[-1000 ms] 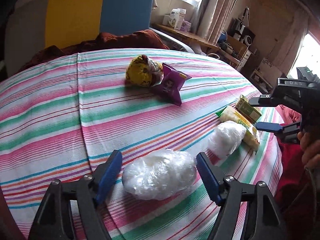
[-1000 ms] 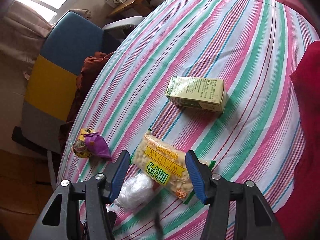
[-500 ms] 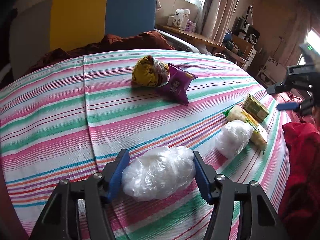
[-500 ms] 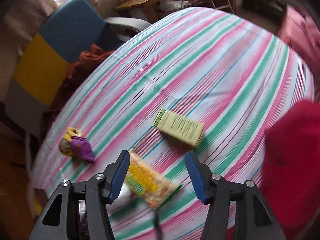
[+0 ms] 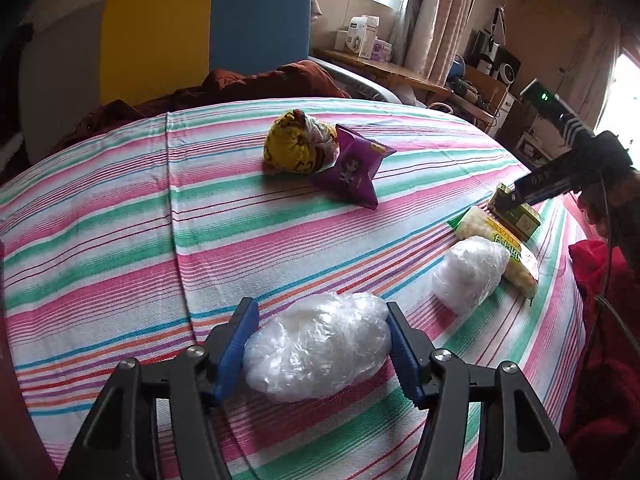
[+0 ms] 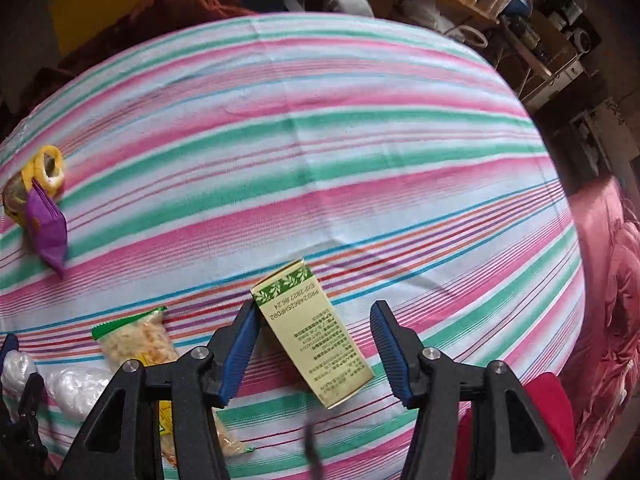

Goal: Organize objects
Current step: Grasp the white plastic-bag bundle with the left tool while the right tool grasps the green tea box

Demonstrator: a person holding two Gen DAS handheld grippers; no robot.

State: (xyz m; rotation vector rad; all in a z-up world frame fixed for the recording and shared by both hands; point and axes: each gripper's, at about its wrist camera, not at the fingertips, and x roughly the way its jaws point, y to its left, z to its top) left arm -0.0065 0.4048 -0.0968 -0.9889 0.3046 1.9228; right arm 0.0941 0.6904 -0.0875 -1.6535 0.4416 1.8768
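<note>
Left gripper (image 5: pixel 318 350) pinched the plastic-wrapped bundle (image 5: pixel 318 350), low centre. Right gripper (image 6: pixel 312 344) was closing around the green carton (image 6: pixel 316 336), right pad not touching; square up first.

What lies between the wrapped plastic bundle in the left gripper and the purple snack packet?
Only bare striped tablecloth lies between the plastic bundle and the purple packet, seen in the left wrist view.

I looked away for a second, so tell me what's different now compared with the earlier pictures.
The left gripper closed onto the near plastic bundle. The right gripper swung from the yellow snack bag to the green box, its jaws closing with the box between them, only one pad touching. The snacks, other bundle and striped cloth stayed put.
</note>
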